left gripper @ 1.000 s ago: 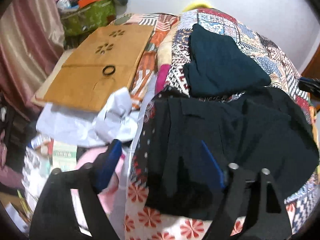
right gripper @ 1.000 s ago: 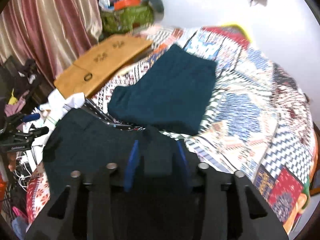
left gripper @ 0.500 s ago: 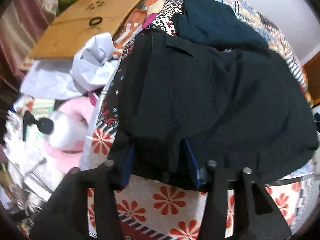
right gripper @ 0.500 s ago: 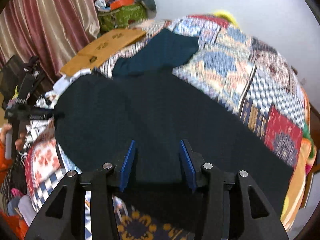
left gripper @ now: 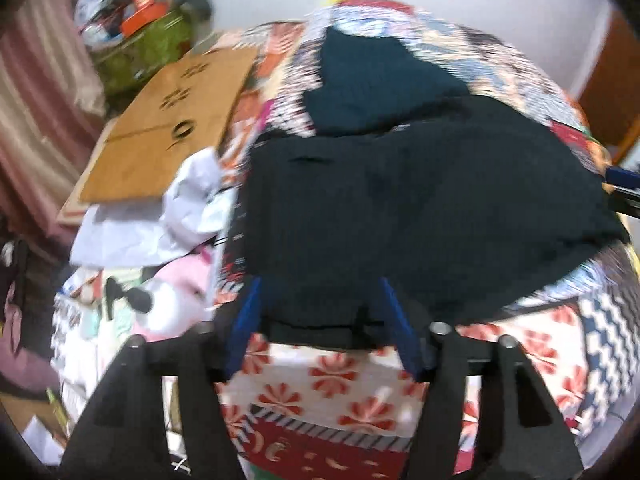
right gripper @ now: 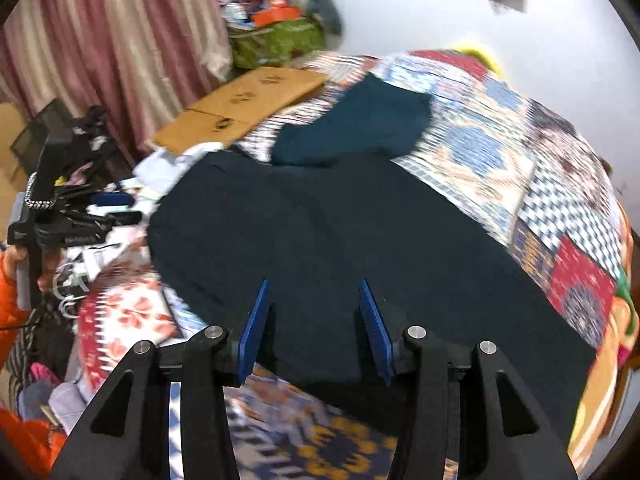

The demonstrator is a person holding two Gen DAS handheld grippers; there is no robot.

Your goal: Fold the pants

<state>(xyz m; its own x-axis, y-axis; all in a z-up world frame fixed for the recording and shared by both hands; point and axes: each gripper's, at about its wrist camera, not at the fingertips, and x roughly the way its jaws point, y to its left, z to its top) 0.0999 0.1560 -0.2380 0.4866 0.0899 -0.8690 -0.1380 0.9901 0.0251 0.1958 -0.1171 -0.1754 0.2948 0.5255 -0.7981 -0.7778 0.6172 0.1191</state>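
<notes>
Black pants (left gripper: 420,208) lie spread flat on a patchwork quilt (left gripper: 360,392); they also fill the middle of the right wrist view (right gripper: 340,240). My left gripper (left gripper: 320,320) is open, its blue pads either side of the pants' near hem, which lies between them. My right gripper (right gripper: 316,320) is open over the pants' near edge. A folded dark teal garment (left gripper: 376,88) lies beyond the black pants, also in the right wrist view (right gripper: 360,120). The left gripper shows at the left edge of the right wrist view (right gripper: 72,220).
A cardboard sheet (left gripper: 172,136) lies left of the quilt, with crumpled white paper (left gripper: 172,220) and a pink soft toy (left gripper: 172,300) below it. A green bag (right gripper: 276,44) and striped curtain (right gripper: 112,48) stand behind. The wall is beyond the bed.
The right gripper let go of the pants and opened; the pants now lie spread flat. The left gripper pulled back toward the near hem, jaws narrower than a second ago but still open.
</notes>
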